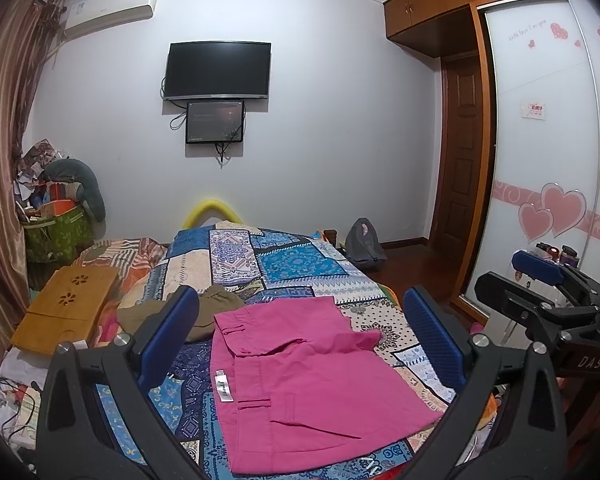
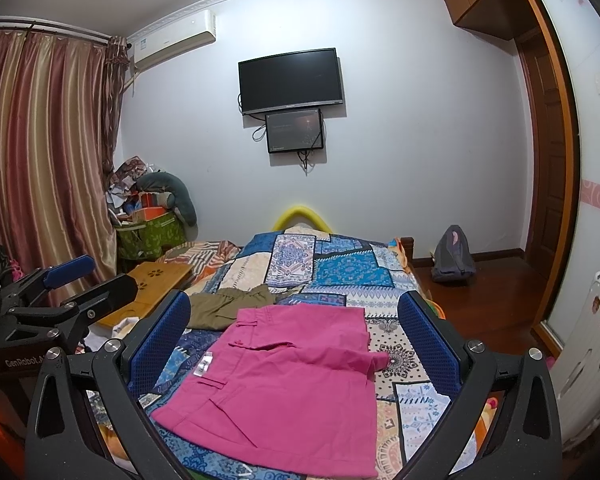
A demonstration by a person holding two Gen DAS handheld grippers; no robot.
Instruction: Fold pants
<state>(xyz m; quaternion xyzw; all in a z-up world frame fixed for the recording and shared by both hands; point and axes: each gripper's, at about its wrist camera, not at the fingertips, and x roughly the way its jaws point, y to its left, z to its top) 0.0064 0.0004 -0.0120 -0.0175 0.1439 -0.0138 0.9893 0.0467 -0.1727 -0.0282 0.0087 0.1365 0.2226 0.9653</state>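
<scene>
The pink pants [image 1: 300, 380] lay folded on the patchwork bedspread [image 1: 292, 264] at twelve o'clock as we held the left gripper [image 1: 300, 344] and right gripper [image 2: 296, 344] raised, jaws spread and empty, apparently finished.

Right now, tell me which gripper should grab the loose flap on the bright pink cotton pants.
Right, probably. The flap points toward the right gripper side of the pink pants; the left gripper sits nearer the waistband label. Both are open, holding nothing.

Each hand-held gripper, left [image 1: 300, 344] and right [image 2: 294, 340], has matte black forked arms with teardrop cutouts, silver round screws at the pivots, and blue textured finger pads [image 1: 434, 340]. White lettering reads "DAS" and "GenRobot".
</scene>
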